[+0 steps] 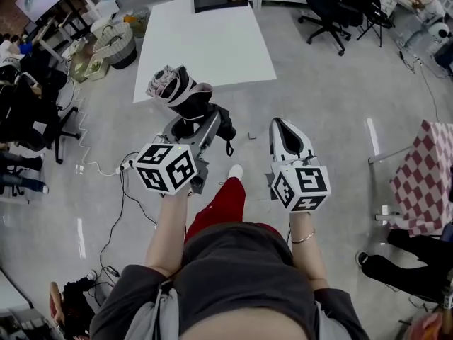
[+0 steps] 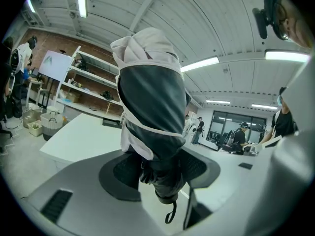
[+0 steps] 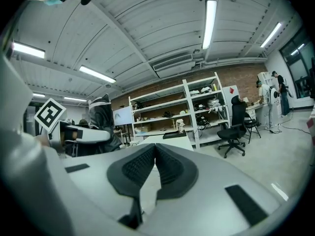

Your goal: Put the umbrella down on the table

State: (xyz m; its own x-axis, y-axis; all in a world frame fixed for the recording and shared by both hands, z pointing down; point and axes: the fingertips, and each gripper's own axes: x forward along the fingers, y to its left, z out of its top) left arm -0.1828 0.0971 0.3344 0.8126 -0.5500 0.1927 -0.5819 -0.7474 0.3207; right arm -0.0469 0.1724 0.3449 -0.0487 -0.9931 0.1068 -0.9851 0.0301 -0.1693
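My left gripper [image 2: 158, 168] clamps the folded umbrella [image 2: 152, 107] at its strap end. Long axis runs forward, canopy tip toward the table [image 1: 226, 48]. My right gripper [image 3: 155, 156]: jaws together, empty.

the head view looks steeply down, both gripper views nearly level, all sharing the far white table [image 1: 212, 48].
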